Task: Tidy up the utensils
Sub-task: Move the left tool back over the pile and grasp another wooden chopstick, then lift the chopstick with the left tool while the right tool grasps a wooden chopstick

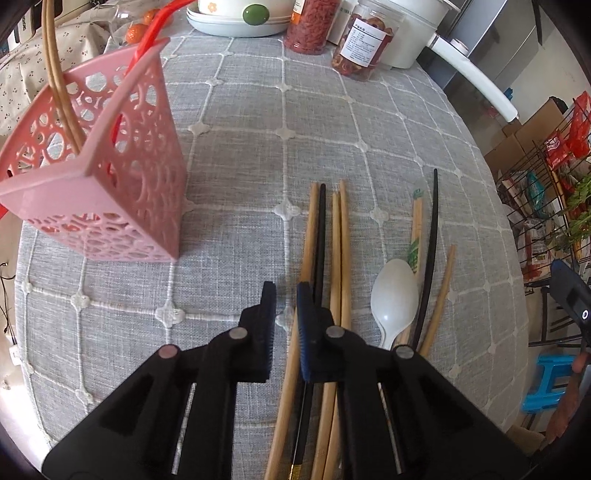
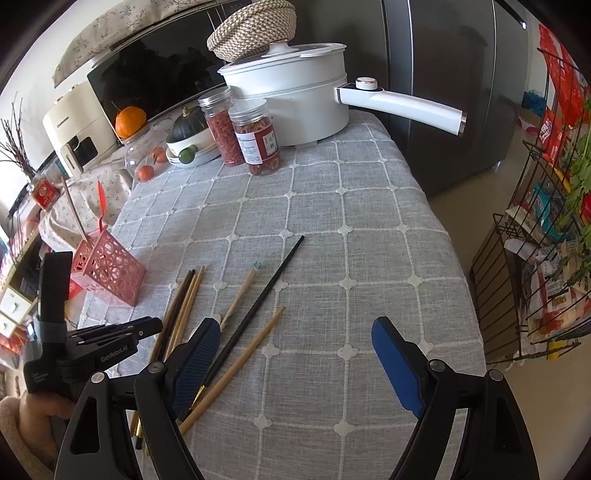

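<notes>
Kitchen clutter along the far edge of a grey checked tablecloth (image 2: 332,229)

A white electric pot (image 2: 295,107) with a long handle stands just beside two clear jars (image 2: 255,142) of red dried goods; a woven basket (image 2: 251,29) rests on its lid, oranges (image 2: 130,121) lie to the left, and a wire rack (image 2: 546,258) stands off the table's right side.

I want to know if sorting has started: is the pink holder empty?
No. The pink holder stands upright with tan chopsticks and a red utensil sticking out of its top; more chopsticks lie on the cloth.
</notes>
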### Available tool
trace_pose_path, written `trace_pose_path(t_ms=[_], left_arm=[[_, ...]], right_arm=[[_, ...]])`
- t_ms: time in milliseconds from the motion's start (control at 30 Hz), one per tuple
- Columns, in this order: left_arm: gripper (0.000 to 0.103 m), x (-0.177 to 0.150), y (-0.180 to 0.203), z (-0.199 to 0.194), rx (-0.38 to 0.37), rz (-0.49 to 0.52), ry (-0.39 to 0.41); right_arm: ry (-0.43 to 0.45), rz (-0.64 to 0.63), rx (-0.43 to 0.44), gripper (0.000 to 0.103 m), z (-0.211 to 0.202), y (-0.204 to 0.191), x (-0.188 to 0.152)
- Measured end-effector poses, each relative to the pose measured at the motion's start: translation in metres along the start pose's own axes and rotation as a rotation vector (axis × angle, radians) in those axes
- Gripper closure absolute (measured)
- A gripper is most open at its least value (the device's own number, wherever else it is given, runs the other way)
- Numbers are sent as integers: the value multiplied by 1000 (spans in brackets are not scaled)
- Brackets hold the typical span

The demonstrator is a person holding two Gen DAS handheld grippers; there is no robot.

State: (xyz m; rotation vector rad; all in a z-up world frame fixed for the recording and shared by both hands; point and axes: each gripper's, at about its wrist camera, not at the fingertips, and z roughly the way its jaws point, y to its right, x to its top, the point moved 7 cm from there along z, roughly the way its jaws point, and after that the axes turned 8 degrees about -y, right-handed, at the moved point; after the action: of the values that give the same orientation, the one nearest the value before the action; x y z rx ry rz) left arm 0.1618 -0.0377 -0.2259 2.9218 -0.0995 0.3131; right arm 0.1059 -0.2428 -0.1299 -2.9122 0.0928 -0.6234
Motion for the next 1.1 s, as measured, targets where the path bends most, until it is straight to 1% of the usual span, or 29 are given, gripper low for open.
trace_pose_path(t_ms=[167,333,500,533,633,767,900,1100], left_arm=[[92,2,6,-2,-25,11,-4],[93,2,7,4,-6,22,-22],[93,4,4,8,1,13,-27],[93,5,4,8,7,17,-16],[93,7,5,8,26,33,-5],[95,6,4,3,16,32,-7],[95,3,9,-15,-4,66,22],[95,-6,13,-46,-26,117,72]], right_arm=[[-8,12,-1,18,2,2,-1],[-15,16,1,18,4,1,-1],[-21,15,-1,18,7,-1,-1],[-26,16,-1,18,8,-1,-2],[-57,26,-9,18,15,-1,-3],[-129,55,-17,18,30,1,-9],[-188,83,-20,18,45,2,-14],[-236,96,-21,18,63,-8,-16]])
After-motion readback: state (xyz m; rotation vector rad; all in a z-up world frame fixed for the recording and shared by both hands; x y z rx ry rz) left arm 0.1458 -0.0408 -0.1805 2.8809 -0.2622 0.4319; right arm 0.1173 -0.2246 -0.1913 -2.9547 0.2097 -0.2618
